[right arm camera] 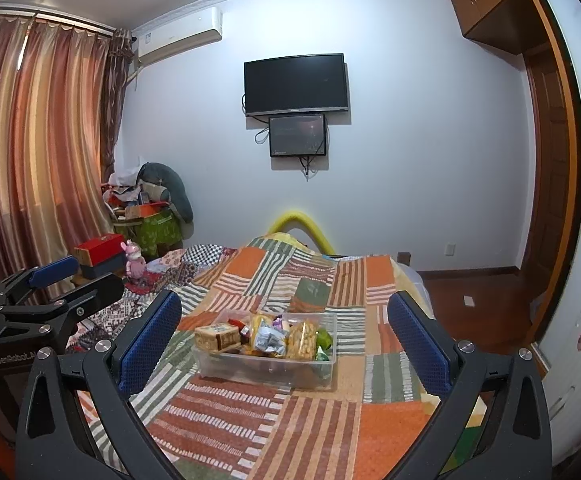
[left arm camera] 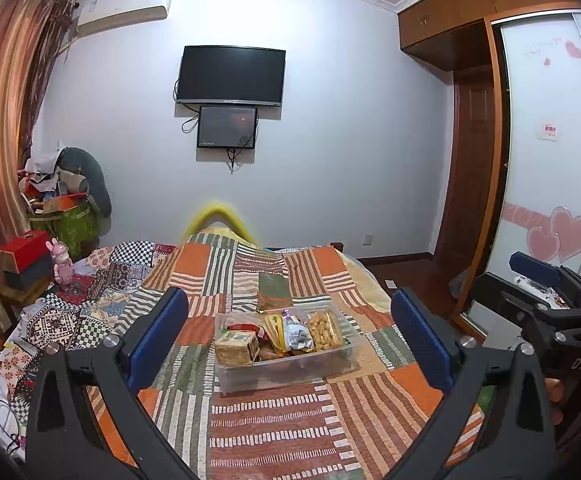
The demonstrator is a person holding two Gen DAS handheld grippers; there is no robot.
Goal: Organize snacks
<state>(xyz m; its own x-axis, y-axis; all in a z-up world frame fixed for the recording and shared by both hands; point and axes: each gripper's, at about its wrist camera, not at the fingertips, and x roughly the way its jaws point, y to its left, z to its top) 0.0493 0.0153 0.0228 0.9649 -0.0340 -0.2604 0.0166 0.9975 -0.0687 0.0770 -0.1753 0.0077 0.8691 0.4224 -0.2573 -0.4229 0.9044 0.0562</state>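
A clear plastic bin (left arm camera: pixel 290 374) stands on the patchwork bedspread (left arm camera: pixel 274 432), filled with several snack packs: a tan cracker pack (left arm camera: pixel 236 346), a silver pouch (left arm camera: pixel 296 334) and a bag of yellow puffs (left arm camera: pixel 324 330). It also shows in the right wrist view (right arm camera: pixel 266 368). My left gripper (left arm camera: pixel 288 340) is open and empty, held above the bed short of the bin. My right gripper (right arm camera: pixel 284 340) is open and empty, likewise short of the bin. Each gripper shows at the edge of the other's view, the right one (left arm camera: pixel 546 292) and the left one (right arm camera: pixel 70 280).
The bed fills the middle, with a yellow curved bar (left arm camera: pixel 218 216) at its far end. Boxes and a pink toy (left arm camera: pixel 60 264) sit at the left with a pile of clutter (left arm camera: pixel 66 200) by the curtains. A wardrobe (left arm camera: pixel 550 160) stands at the right.
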